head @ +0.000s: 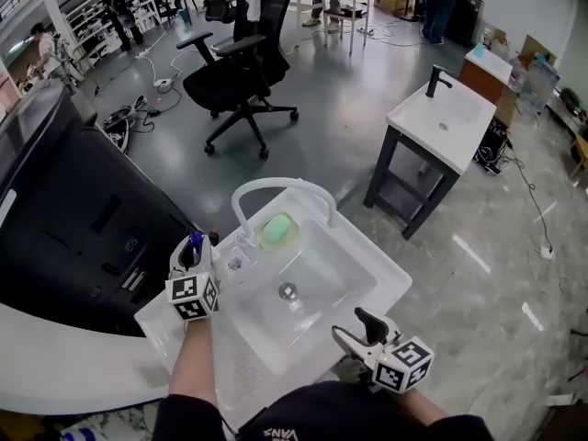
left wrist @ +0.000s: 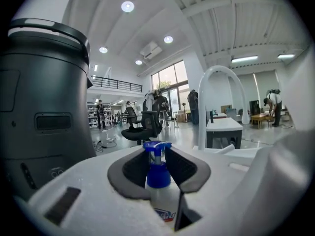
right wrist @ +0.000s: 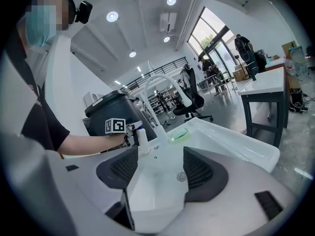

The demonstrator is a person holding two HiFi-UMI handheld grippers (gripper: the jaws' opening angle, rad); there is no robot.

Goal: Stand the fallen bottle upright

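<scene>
Two grippers are showing in the head view. The left gripper is pinching the bottle at the left rim of the sink, while the right gripper is hovering spread and empty by the front corner. In the left gripper view, the pads are clamping the bottle's body below its blue cap, which is pointing up. In the right gripper view, nothing is sitting between the jaws. Seating the base flat on the rim before letting go is probably what matters now.

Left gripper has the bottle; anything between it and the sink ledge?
Nothing visible does. The left gripper holds the bottle upright at the sink ledge; the faucet stands clear beside it.
</scene>
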